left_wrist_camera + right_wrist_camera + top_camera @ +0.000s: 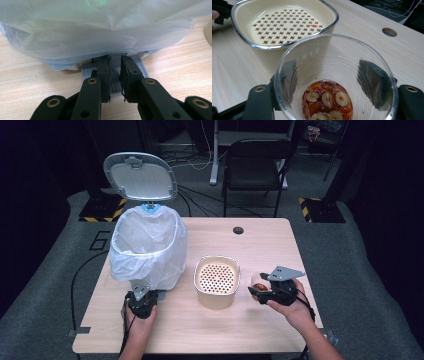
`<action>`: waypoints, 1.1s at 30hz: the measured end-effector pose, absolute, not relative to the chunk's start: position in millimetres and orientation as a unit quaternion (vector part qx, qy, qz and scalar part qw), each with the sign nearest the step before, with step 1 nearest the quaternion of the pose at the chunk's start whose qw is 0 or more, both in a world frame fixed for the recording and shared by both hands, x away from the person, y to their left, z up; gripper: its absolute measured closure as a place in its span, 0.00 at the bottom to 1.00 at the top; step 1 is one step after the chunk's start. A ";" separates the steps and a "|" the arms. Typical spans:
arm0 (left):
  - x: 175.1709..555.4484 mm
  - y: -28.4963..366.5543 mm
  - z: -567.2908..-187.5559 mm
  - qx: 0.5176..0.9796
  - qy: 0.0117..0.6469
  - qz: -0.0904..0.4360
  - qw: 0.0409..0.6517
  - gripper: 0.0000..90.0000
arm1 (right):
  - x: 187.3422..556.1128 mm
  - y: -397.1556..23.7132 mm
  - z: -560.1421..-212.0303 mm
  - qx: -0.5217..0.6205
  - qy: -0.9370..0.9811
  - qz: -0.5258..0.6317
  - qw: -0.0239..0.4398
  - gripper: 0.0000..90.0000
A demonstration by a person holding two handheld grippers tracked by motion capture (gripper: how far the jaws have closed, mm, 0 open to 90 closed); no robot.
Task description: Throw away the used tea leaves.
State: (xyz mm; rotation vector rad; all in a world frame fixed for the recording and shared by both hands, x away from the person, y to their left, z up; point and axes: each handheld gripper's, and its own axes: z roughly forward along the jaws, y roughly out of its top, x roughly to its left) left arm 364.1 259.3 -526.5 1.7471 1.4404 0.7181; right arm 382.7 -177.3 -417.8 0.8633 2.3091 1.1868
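**Cup of dregs held by the strainer, bin pedal pressed**

We see a wooden table [260, 245] with three main things on it. Largest is the bin [148, 247] at the left, lined with a white bag [100, 30], its lid [140, 176] standing up and open. Middle of the table sits the strainer [216, 281], a cream basin with a perforated insert; the insert looks nearly bare, one small red fleck on it in the right gripper view. Smallest is the cup [335, 80], clear plastic, just right of the strainer.

We read the left gripper [141, 301] as working the pedal [113, 75] at the bin's foot: its jaws are drawn close together, only a thin gap showing, tips resting on the ribbed grey pedal under the bag's hem. We judge that keeps the lid up.

The right gripper [263, 290] pinches the cup, one pad on each side of the wall, seen dark through the plastic. Cup is off the table, near the strainer's right rim, not over it. Inside: date slices and red berries [327, 102], wet-looking, at the bottom.

Step in hand, as we judge it: carrying the cup toward strainer or bin to dump the contents. Which one we cannot tell.

Next move calls for bringing the cup over the target's mouth, then tipping the wrist so the bits slide out. Grip must stay firm but not crush the thin wall. Left must hold the pedal down if the bin is the goal.
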 end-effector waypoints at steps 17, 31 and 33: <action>364.2 259.2 -526.8 0.681 0.562 0.282 0.375 0.87 | 425.0 -177.0 -396.2 0.315 0.819 0.425 0.222 0.35; 364.2 259.3 -526.9 0.681 0.562 0.281 0.376 0.87 | 458.6 -169.9 -378.8 0.302 0.819 0.429 0.234 0.35; 364.2 259.2 -526.9 0.680 0.563 0.281 0.376 0.87 | 463.1 -167.7 -378.3 0.300 0.821 0.425 0.236 0.36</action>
